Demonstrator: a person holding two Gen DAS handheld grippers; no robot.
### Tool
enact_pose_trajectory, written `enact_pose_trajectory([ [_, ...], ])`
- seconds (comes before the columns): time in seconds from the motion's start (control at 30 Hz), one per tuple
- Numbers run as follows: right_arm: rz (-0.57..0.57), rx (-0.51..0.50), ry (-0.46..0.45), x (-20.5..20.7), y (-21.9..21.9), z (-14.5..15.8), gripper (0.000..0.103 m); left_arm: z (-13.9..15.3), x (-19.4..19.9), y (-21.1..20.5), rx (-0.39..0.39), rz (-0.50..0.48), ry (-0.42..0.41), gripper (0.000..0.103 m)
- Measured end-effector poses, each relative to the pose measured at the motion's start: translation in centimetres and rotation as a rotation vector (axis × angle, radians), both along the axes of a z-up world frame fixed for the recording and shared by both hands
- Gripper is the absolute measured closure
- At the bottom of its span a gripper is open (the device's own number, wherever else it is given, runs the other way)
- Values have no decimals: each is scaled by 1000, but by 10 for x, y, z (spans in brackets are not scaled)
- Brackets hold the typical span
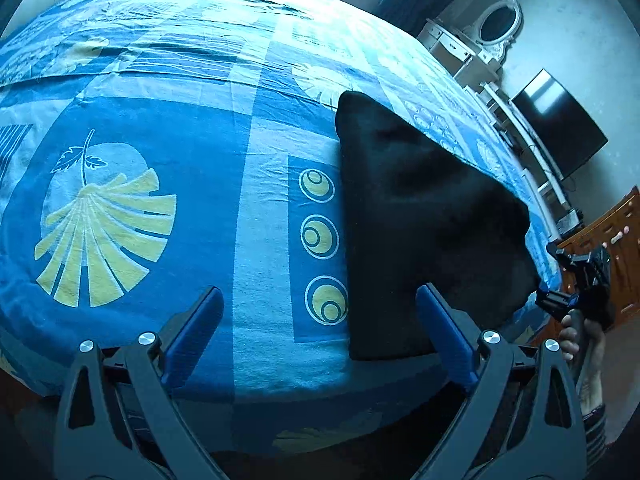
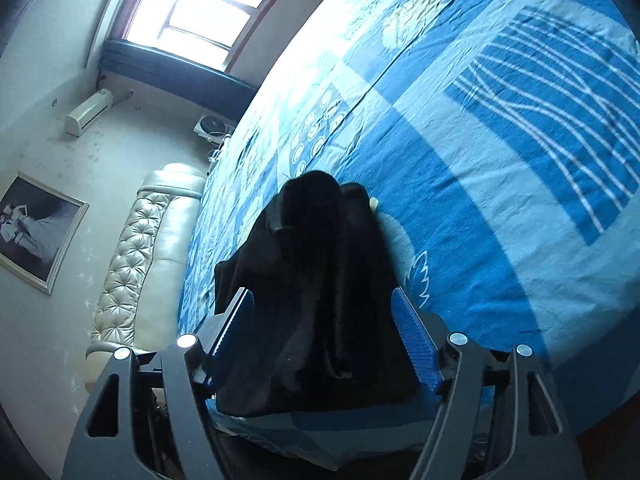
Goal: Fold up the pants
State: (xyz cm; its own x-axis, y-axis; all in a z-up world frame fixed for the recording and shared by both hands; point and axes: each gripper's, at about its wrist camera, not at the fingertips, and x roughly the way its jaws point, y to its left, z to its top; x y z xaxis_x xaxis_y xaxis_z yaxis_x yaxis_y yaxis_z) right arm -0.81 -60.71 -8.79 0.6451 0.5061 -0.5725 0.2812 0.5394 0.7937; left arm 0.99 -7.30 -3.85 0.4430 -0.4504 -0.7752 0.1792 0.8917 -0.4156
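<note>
On the blue patterned bedsheet (image 1: 168, 128), in my left view, the black pants (image 1: 420, 220) lie folded near the bed's edge — my left gripper (image 1: 320, 312) is spread wide, holding nothing. In my right view, my right gripper (image 2: 322, 312) stands wide too — the pants (image 2: 316, 280) between its fingers, not pinched.

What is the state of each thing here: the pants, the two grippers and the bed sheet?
black pants: lying folded on the bed, near its edge, not spread out.
left gripper: open, empty, jaws wide apart beside the pants.
right gripper: open, jaws on either side of the pants, not clamped.
blue patterned sheet: spread over the bed, slightly wrinkled.
</note>
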Motion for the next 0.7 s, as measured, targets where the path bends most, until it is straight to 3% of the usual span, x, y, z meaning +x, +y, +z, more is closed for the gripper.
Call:
enact_pose_trajectory([
  [0.17, 17, 71, 5, -11, 0, -11, 32, -13, 10, 5, -180, -71, 83, 6],
  [0.43, 81, 67, 39, -7, 23, -29, 25, -40, 26, -32, -265, -126, 184, 6],
  [0.7, 96, 33, 52, 2, 32, -30, 25, -45, 39, -60, -280, -151, 200, 6],
])
